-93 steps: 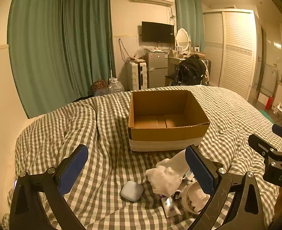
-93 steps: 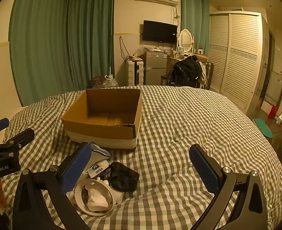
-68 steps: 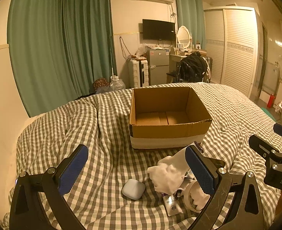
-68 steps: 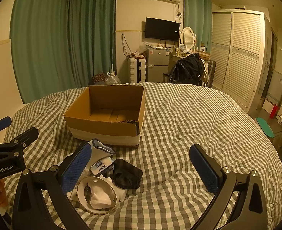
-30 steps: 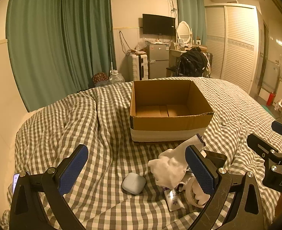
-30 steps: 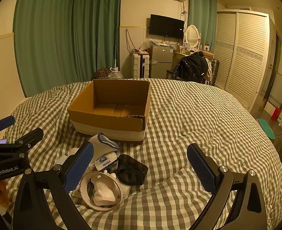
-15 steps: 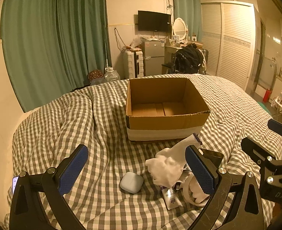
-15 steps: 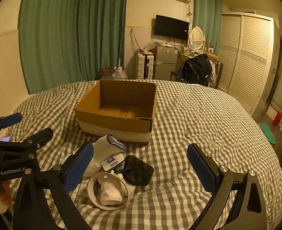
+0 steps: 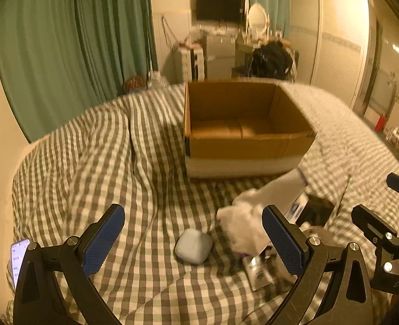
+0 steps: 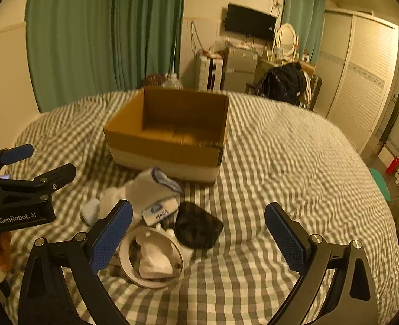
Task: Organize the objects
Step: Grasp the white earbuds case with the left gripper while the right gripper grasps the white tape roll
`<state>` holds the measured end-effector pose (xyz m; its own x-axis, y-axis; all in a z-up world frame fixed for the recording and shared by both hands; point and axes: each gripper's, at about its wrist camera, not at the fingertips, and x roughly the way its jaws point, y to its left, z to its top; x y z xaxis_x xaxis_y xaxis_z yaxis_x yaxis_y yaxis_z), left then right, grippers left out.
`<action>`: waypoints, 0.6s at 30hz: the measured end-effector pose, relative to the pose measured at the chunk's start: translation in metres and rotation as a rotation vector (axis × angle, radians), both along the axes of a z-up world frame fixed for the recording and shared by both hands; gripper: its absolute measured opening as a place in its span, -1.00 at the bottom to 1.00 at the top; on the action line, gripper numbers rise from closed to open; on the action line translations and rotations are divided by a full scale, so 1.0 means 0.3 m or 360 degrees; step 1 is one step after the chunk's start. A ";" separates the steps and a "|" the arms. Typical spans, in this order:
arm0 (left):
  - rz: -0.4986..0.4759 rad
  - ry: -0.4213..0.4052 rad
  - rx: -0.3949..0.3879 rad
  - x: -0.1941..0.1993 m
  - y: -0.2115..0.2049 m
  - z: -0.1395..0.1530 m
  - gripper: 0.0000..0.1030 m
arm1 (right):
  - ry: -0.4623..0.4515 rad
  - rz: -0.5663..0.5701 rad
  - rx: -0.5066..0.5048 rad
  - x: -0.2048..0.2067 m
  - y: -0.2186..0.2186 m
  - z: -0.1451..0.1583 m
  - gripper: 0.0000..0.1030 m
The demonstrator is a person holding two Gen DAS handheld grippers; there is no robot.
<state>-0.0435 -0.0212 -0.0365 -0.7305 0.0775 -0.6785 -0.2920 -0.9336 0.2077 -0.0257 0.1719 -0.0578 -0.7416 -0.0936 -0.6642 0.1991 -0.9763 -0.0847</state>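
Left gripper (image 9: 192,239): jaws spread wide, blue pads at lower left and lower right of its own view, nothing between them but bedding; it hovers above the bed.
Right gripper (image 10: 198,231): jaws equally wide apart, holding nothing, low in its own view over the pile of objects.
Bed (image 9: 96,162): covered by a grey-and-white checked duvet, rumpled into folds at centre left of the left view.
Cardboard box (image 9: 242,127): open-topped, upright on the bed, in the upper centre of both views; nothing can be made out inside, only the brown floor flaps; a pale band runs around its base.
Small case (image 9: 193,246): rounded, pale blue-grey, lying on the duvet in the lower centre of the left view, between the left gripper's pads and just left of the pile.
White cloth (image 10: 142,192): crumpled, with a blue-edged cuff, at the near side of the box, touching the other pile items.
Tube (image 10: 160,211): white with a blue label, lying against the cloth.
Ring (image 10: 152,257): a pale hoop with something white inside, lower centre of the right view, beside the right gripper's left pad.
Dark pouch (image 10: 198,224): black, just right of the ring and tube.
Phone (image 9: 18,257): screen lit, at the lower left edge of the left view.
Sharpness: both views are slightly blurred.
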 end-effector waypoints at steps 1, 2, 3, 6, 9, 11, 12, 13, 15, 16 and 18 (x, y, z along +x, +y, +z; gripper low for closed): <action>0.0012 -0.0036 -0.0020 -0.016 -0.002 -0.024 1.00 | -0.0032 -0.0002 0.0004 -0.008 -0.001 -0.018 0.91; 0.0016 -0.0052 -0.0027 -0.022 -0.005 -0.036 1.00 | -0.0079 -0.0001 0.0007 -0.018 0.000 -0.040 0.88; 0.0022 -0.0077 -0.0036 -0.031 -0.009 -0.052 1.00 | -0.0101 -0.0006 0.0008 -0.020 0.002 -0.052 0.83; 0.0034 -0.0144 -0.0061 -0.060 -0.015 -0.106 1.00 | -0.0196 -0.0029 0.0024 -0.039 0.008 -0.100 0.72; 0.0036 -0.0201 -0.0081 -0.086 -0.015 -0.156 1.00 | -0.0239 -0.0019 0.0029 -0.048 0.005 -0.128 0.55; 0.0040 -0.0243 -0.0085 -0.100 -0.020 -0.183 1.00 | -0.0282 0.0000 0.0043 -0.056 -0.001 -0.149 0.45; 0.0046 -0.0265 -0.0085 -0.108 -0.023 -0.199 1.00 | -0.0295 0.0004 0.0047 -0.060 -0.003 -0.161 0.40; 0.0053 -0.0295 -0.0082 -0.119 -0.030 -0.216 1.00 | -0.0324 0.0011 0.0049 -0.065 -0.003 -0.174 0.25; 0.0063 -0.0350 -0.0065 -0.134 -0.044 -0.243 1.00 | -0.0399 0.0034 0.0057 -0.084 -0.014 -0.204 0.05; 0.0070 -0.0369 -0.0061 -0.139 -0.050 -0.252 1.00 | -0.0422 0.0043 0.0062 -0.089 -0.018 -0.216 -0.04; 0.0093 -0.0405 -0.0074 -0.157 -0.058 -0.277 1.00 | -0.0470 0.0062 0.0070 -0.097 -0.027 -0.238 -0.29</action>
